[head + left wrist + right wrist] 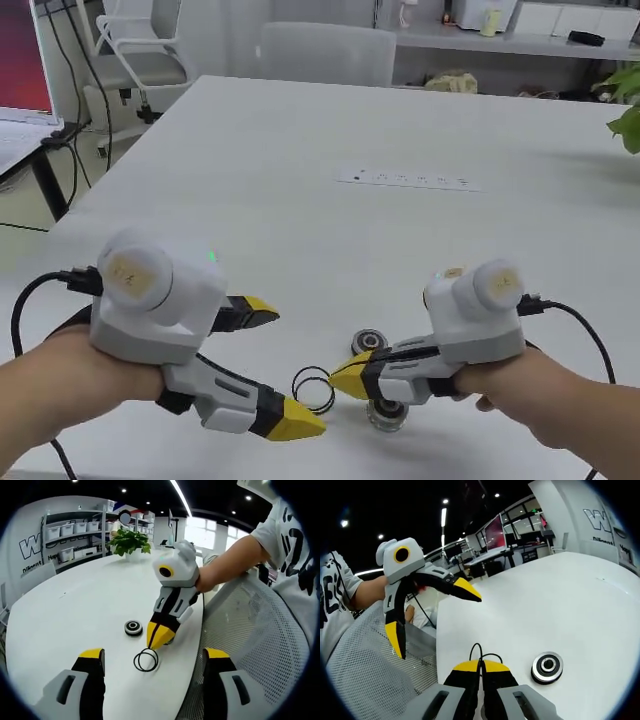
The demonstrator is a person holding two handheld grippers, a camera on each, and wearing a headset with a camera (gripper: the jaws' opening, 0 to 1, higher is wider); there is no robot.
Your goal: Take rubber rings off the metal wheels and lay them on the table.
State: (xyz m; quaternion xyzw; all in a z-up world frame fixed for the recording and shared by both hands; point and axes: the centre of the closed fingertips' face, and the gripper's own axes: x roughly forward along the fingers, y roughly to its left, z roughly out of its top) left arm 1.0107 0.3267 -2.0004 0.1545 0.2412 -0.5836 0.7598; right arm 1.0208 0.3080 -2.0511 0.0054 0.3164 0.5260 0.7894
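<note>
Thin black rubber rings (313, 388) lie overlapped on the white table (330, 230) near its front edge. My right gripper (340, 380) is shut, its yellow tips pinching the edge of one ring (476, 649), which rests on the table. A metal wheel (368, 342) with a dark rim lies flat just beyond the tips, also seen as the wheel (547, 666). A second wheel (385, 412) sits under the right gripper's body. My left gripper (280, 367) hovers left of the rings (146, 660), open wide and holding nothing.
A strip of sockets (408, 180) is set into the table's middle. Office chairs (325, 52) stand at the far end, a plant (628, 105) at the right edge. A mesh chair back (260, 630) is close by the table's near edge.
</note>
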